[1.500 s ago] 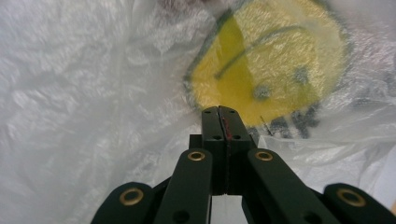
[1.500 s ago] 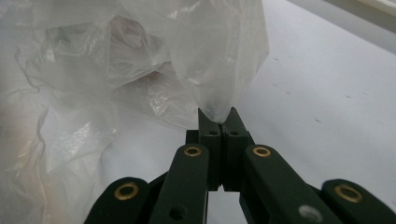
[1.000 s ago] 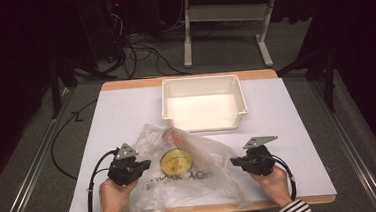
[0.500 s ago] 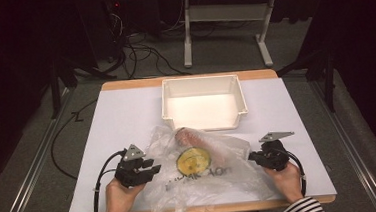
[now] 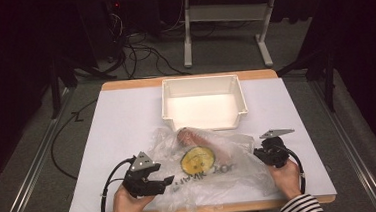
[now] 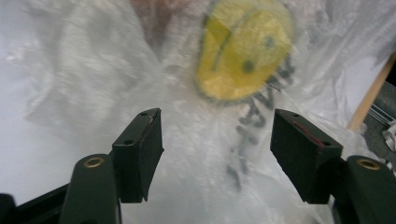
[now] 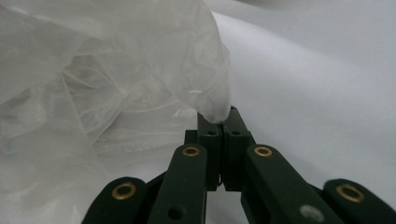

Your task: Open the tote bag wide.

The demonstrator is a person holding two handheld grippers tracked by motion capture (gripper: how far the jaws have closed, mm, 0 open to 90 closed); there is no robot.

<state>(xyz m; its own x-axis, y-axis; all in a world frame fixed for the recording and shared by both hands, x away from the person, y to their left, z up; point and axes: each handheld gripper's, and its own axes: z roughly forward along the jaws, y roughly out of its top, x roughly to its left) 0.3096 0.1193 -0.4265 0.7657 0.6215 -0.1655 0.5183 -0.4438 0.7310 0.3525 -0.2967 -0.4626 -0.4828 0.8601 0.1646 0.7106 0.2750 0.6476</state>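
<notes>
My left gripper [image 5: 165, 180] sits in the lower left of the high view, its fingers [image 6: 138, 151] spread apart; they have just been opening, and nothing is pinched between them now. In the left gripper view the crinkled clear plastic bag [image 5: 208, 177] lies beyond and under the open fingers (the picture is blurred there, so I cannot tell whether the pads brush the film).

My right gripper [image 5: 257, 154] is at the lower right of the high view, fingers [image 7: 236, 140] clenched on a bunched corner of the bag, which rises from between the pads in the right gripper view.

The bag lies spread on the white desk [image 5: 122, 125] in the lower middle of the frame, between my two hands. Inside it I see a round yellow disc with a dark rim [image 5: 197, 158] and, just behind it, a reddish-brown lump [image 5: 190, 135]. The shallow white plastic bin [image 5: 203, 90] stands above them, at the centre of the frame, its near wall close to the bag.
</notes>
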